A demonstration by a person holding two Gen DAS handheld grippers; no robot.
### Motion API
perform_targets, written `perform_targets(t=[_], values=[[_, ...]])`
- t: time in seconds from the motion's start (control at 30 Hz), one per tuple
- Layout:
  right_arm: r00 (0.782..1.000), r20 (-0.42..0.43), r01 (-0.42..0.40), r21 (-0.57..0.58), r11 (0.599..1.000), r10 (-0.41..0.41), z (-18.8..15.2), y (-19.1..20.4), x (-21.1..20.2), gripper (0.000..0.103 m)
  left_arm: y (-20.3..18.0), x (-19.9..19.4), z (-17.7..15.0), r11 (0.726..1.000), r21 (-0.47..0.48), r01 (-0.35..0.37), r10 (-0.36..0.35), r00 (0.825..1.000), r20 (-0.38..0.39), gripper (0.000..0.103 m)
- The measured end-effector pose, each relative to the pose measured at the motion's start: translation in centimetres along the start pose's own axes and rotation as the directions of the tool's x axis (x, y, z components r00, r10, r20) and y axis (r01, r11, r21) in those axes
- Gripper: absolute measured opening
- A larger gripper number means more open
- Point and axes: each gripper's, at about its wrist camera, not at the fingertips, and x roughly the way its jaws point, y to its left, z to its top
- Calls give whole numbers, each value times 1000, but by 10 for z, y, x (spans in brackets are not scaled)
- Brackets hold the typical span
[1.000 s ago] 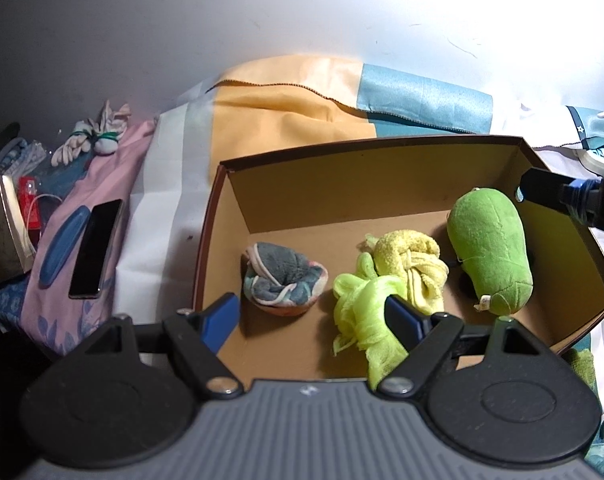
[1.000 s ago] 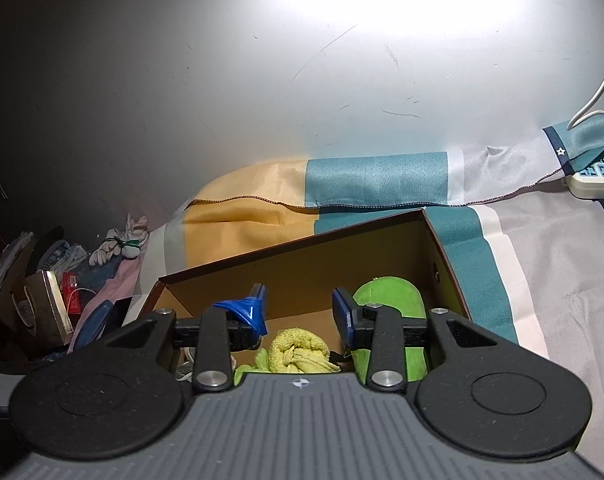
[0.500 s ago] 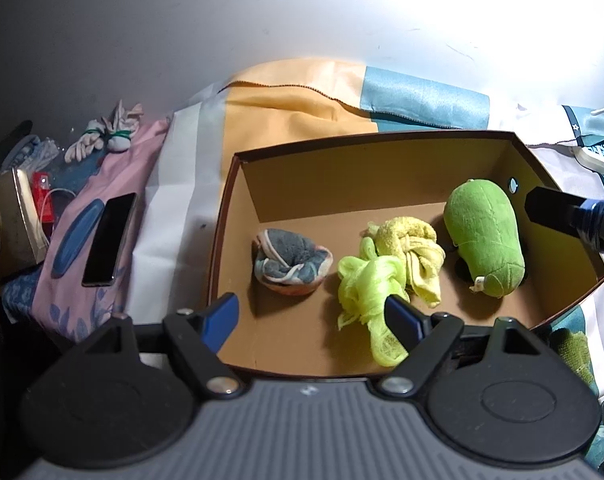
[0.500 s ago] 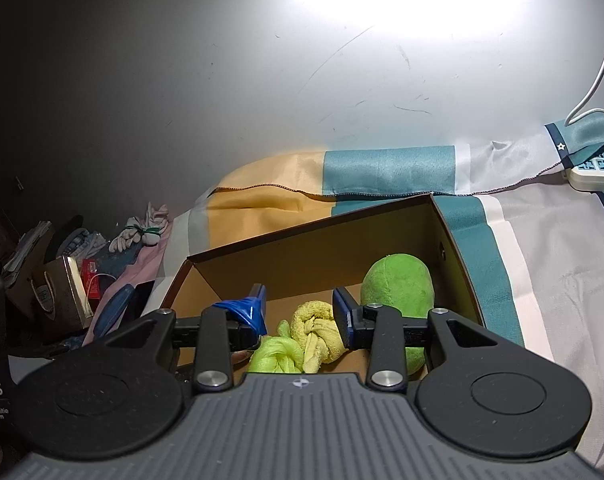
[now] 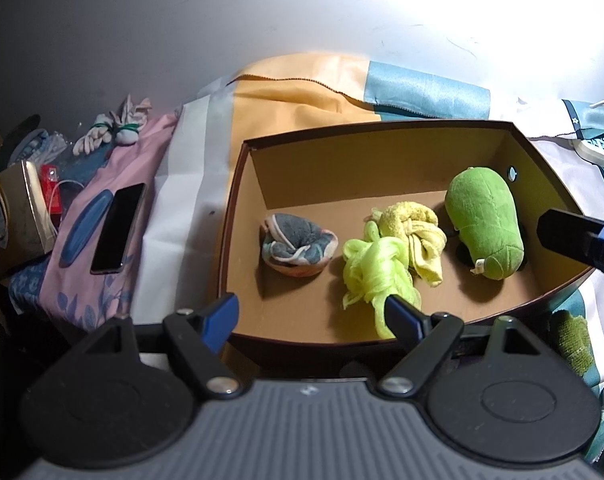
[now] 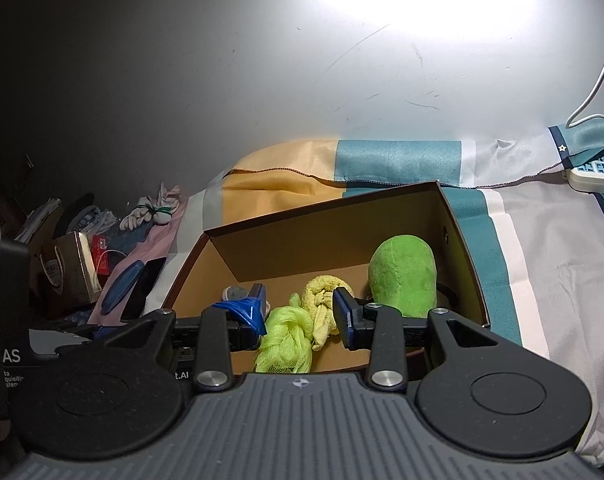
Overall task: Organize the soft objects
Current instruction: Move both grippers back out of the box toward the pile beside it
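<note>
We saw left hand-held gripper [image 5: 312,314] spread wide, empty; right hand-held gripper [image 6: 300,310] parted, empty; cardboard box [image 5: 382,148] held green plush toy [image 5: 484,222].

Green plush [image 5: 485,218], yellow towel [image 5: 416,228], mesh pouf [image 5: 376,270], perhaps socks [image 5: 298,244], in box [image 5: 382,138]

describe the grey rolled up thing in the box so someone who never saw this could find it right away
Find the open brown cardboard box on the striped bedsheet. Four soft things lie in a row on its floor; the rolled grey cloth bundle lies alone at the end nearest the phone. It is the only grey one with a pinkish edge; the others are green or yellow.
</note>
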Motion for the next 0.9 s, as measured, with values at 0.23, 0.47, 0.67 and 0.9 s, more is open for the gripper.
perform_targets(t=[0.23, 0.47, 0.67, 0.9], values=[[1000, -4, -2, -22, 1000, 2, -4, 4, -8, 20, 0, -3, -3, 1000, -1, 2, -2, 1000, -2, 84], [1000, -7, 6, -27, 1000, -6, -10, 4, -12, 20, 0, -7, -10, 1000, -4, 5, -5, 1000, 1, 84], [1000, -8, 8, -23, 1000, -9, -12, 4, -17, 20, -2, -12, -13, 1000, -4, 4, -4, 1000, 4, 84], [1000, -7, 9, -22, 1000, -9, -12, 3, -19, 20, -4, -15, -13, 1000, 2, -1, 1, 1000, 8, 84]])
